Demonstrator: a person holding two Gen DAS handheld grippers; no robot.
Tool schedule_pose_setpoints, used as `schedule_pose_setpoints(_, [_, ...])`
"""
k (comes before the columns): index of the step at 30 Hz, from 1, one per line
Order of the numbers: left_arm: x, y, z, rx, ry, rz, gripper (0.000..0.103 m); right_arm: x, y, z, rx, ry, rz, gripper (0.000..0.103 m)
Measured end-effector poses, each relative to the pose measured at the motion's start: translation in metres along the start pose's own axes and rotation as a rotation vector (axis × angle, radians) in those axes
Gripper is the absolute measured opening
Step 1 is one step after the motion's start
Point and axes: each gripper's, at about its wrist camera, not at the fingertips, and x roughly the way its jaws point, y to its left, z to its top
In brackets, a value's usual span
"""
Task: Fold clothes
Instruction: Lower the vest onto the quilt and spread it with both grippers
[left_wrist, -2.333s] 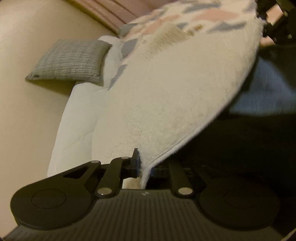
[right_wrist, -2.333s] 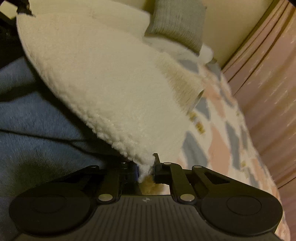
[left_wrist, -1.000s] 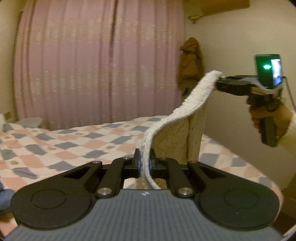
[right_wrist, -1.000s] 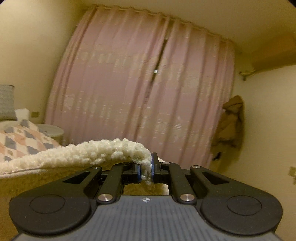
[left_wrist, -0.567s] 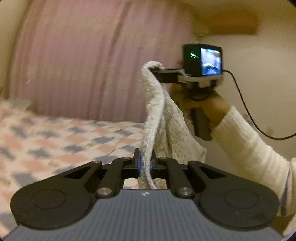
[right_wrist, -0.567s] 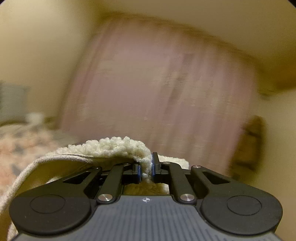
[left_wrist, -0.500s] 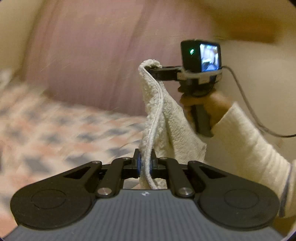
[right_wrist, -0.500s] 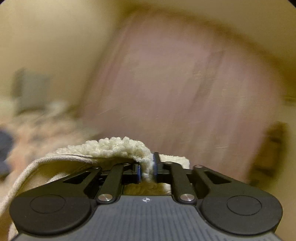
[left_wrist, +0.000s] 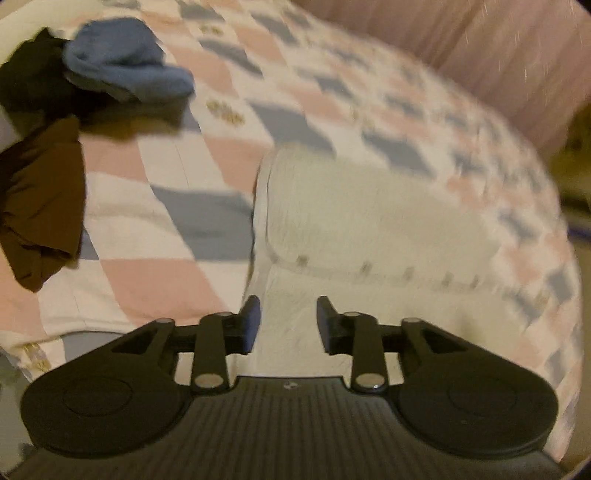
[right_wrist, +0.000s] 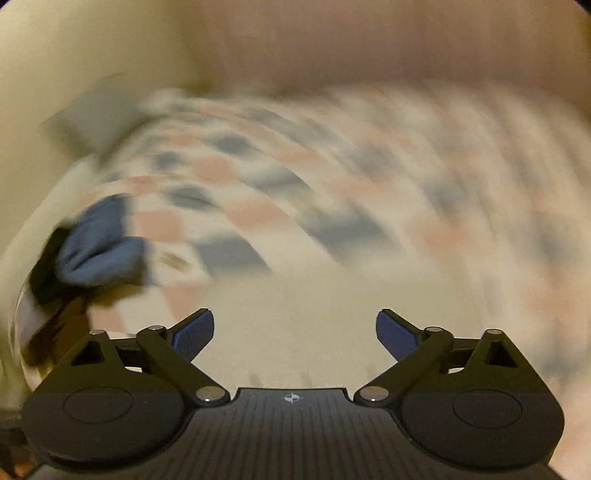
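Observation:
A cream fleece garment (left_wrist: 369, 221) lies spread flat on the checked bedspread (left_wrist: 177, 155), just ahead of my left gripper (left_wrist: 288, 317), which is open with nothing between its fingers. In the right wrist view the picture is badly blurred; the same cream garment (right_wrist: 295, 314) shows as a pale patch ahead of my right gripper (right_wrist: 294, 332), whose jaws stand wide open and hold nothing.
A blue garment (left_wrist: 125, 74), a black one (left_wrist: 26, 85) and a brown one (left_wrist: 40, 199) are piled on the bed's left side. The blue garment (right_wrist: 96, 247) also shows at the left in the right wrist view. A pink curtain (left_wrist: 498, 55) hangs behind the bed.
Both grippers were shut on the cream garment, held up in the air. Now both are open, tilted down toward the bed, and the garment lies flat on the bedspread.

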Motion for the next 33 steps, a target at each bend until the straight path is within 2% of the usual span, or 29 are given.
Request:
schedule_pose_setpoints(3, [0.034, -0.007, -0.017, 0.134, 0.123, -0.015, 0.028, 0.000, -0.101, -0.068, 0.407, 0.092, -0.084, 0.082])
schedule_pose_setpoints(5, [0.049, -0.023, -0.035, 0.265, 0.186, -0.032, 0.028, -0.012, -0.150, -0.120, 0.644, 0.098, -0.125, 0.076])
schedule_pose_setpoints(7, [0.060, -0.040, -0.061, 0.441, 0.214, -0.040, 0.028, -0.027, -0.186, -0.166, 0.833, 0.065, -0.151, 0.074])
schedule_pose_setpoints(9, [0.071, -0.056, -0.087, 0.618, 0.241, -0.048, 0.028, -0.038, -0.206, -0.195, 0.940, 0.004, -0.149, 0.071])
schedule_pose_setpoints(10, [0.074, -0.065, -0.100, 0.719, 0.243, -0.042, 0.029, -0.037, -0.213, -0.201, 0.963, -0.015, -0.146, 0.071])
schedule_pose_setpoints(12, [0.078, -0.077, -0.128, 0.930, 0.230, -0.015, 0.038, -0.035, -0.224, -0.210, 1.001, -0.050, -0.140, 0.071])
schedule_pose_setpoints(14, [0.079, -0.086, -0.156, 1.112, 0.202, 0.005, 0.041, -0.022, -0.233, -0.207, 1.016, -0.082, -0.126, 0.071])
schedule_pose_setpoints(17, [0.084, -0.091, -0.186, 1.289, 0.177, 0.018, 0.045, -0.001, -0.249, -0.200, 1.043, -0.112, -0.089, 0.068])
schedule_pose_setpoints(20, [0.090, -0.095, -0.216, 1.445, 0.158, 0.054, 0.051, 0.010, -0.269, -0.197, 1.031, -0.101, -0.079, 0.068])
schedule_pose_setpoints(23, [0.109, -0.095, -0.240, 1.567, 0.121, 0.140, 0.051, 0.026, -0.280, -0.193, 1.031, -0.096, -0.060, 0.068])
schedule_pose_setpoints(25, [0.123, -0.091, -0.251, 1.645, 0.060, 0.238, 0.051, 0.036, -0.287, -0.193, 1.040, -0.082, -0.044, 0.068])
schedule_pose_setpoints(28, [0.138, -0.091, -0.247, 1.644, 0.060, 0.284, 0.056, 0.049, -0.294, -0.193, 1.041, -0.065, -0.028, 0.068])
schedule_pose_setpoints(29, [0.140, -0.091, -0.247, 1.645, 0.068, 0.283, 0.053, 0.053, -0.296, -0.193, 1.036, -0.060, -0.027, 0.064])
schedule_pose_setpoints(31, [0.138, -0.093, -0.247, 1.657, 0.079, 0.282, 0.041, 0.060, -0.298, -0.190, 1.024, -0.044, -0.020, 0.042])
schedule_pose_setpoints(32, [0.135, -0.095, -0.244, 1.647, 0.086, 0.281, 0.029, 0.062, -0.299, -0.189, 1.020, -0.038, -0.013, 0.023])
schedule_pose_setpoints(33, [0.132, -0.096, -0.242, 1.638, 0.093, 0.280, 0.022, 0.062, -0.299, -0.186, 1.006, -0.029, -0.015, 0.021])
